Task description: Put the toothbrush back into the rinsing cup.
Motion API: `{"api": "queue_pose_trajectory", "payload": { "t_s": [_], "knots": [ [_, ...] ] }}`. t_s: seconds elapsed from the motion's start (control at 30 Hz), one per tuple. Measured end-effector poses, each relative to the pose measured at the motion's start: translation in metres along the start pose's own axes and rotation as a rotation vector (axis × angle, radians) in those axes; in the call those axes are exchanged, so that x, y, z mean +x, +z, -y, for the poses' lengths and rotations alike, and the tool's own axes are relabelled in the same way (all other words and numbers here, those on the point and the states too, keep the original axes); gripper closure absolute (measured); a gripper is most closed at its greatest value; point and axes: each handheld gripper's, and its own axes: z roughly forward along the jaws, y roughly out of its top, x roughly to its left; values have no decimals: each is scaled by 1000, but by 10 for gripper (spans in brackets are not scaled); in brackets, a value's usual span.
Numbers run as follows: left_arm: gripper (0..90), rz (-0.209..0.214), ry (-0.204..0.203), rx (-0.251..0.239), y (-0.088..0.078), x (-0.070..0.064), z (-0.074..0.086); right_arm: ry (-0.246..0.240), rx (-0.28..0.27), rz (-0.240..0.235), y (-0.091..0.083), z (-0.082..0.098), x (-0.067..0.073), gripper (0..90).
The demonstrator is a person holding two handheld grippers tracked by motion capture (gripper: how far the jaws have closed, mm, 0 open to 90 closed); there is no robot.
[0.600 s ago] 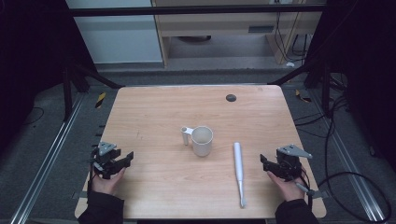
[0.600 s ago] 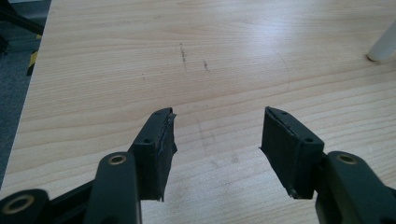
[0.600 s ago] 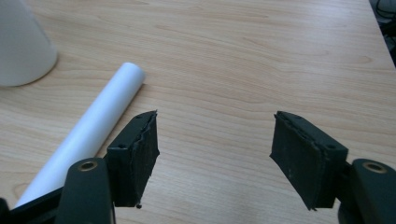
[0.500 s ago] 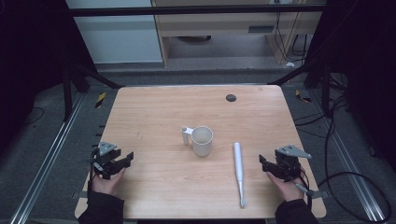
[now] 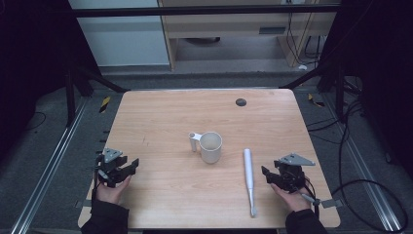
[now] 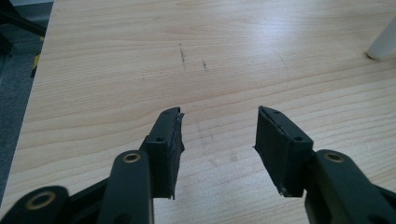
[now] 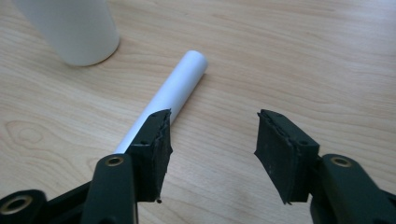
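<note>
Our right tongs rest low at the near right of the tabletop, jaws standing apart with nothing between them; in the right gripper view bare wood shows in the gap, and the white stick runs past just beyond the left jaw without touching it. Our left tongs sit at the near left, jaws likewise apart and empty, and in the left gripper view we see plain wood ahead with a pale corner of the mug at the far right edge. Moving outward, the stick lies flat just left of the right tongs, its long axis running near to far, thicker end toward the far side and thin end close to the near edge. The mug stands upright near the middle of the tabletop, mouth open to the top, handle pointing left, a short way to the far left of the stick and apart from it. A small dark disc lies farther back. We judge this to be the very start: both hands wait, and nothing is gripped yet. The likely next move is for the right tongs to slide left over the thick part of the stick, straddle it squarely across its width, and close; lying flat, it may roll if one jaw nudges it first.
</note>
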Motion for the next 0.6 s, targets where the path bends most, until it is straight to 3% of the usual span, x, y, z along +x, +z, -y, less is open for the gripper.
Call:
{"api": "queue_pose_trajectory", "payload": {
  "t_s": [0.13, 0.6],
  "knots": [
    [536, 8, 7, 5, 0, -2, 0, -4, 17, -32, 0, 1, 3, 498],
    [599, 18, 27, 9, 0, -5, -1, -11, 32, -71, 5, -2, 12, 639]
  ]
}}
